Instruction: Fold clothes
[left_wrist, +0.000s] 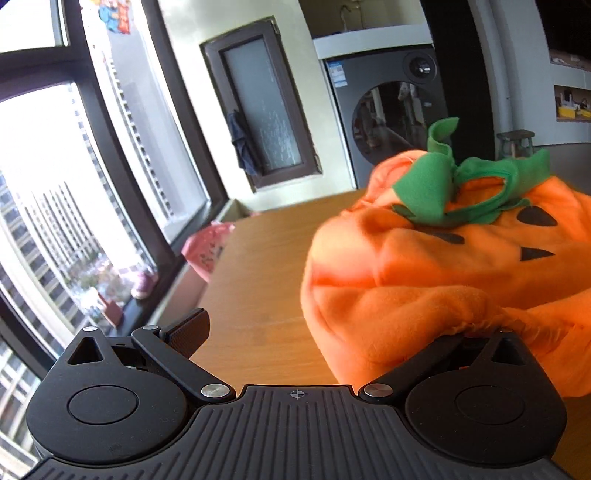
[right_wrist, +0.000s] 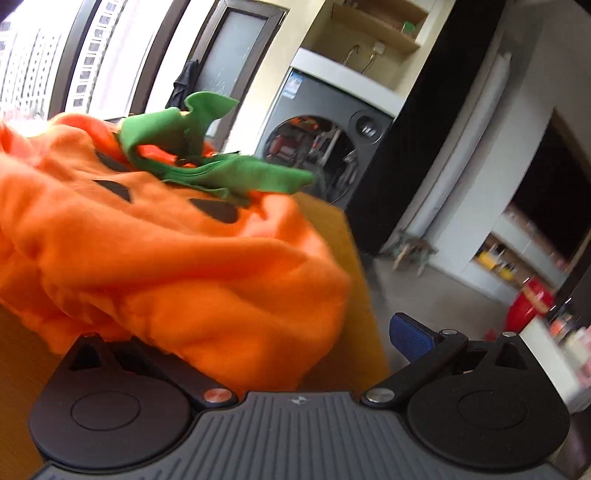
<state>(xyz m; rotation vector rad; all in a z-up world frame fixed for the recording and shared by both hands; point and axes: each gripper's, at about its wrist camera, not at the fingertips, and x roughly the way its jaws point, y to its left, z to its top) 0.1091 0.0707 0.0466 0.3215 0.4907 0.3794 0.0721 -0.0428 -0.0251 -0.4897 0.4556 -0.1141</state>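
Observation:
An orange pumpkin costume (left_wrist: 443, 266) with a green leaf collar (left_wrist: 461, 184) and black face patches lies bunched on the wooden table (left_wrist: 258, 266). It also shows in the right wrist view (right_wrist: 177, 258). My left gripper (left_wrist: 332, 328) is open at the garment's left edge; its left finger (left_wrist: 188, 328) is bare and its right finger is hidden under orange cloth. My right gripper (right_wrist: 258, 339) is open at the garment's right edge; its blue-padded right finger (right_wrist: 410, 336) is bare and its left finger is covered by cloth.
A grey washing machine (left_wrist: 391, 110) stands behind the table. Large windows (left_wrist: 74, 184) run along the left. A pink bag (left_wrist: 207, 247) sits by the table's left edge. A small stool (right_wrist: 410, 251) and a red object (right_wrist: 528, 306) stand on the floor at right.

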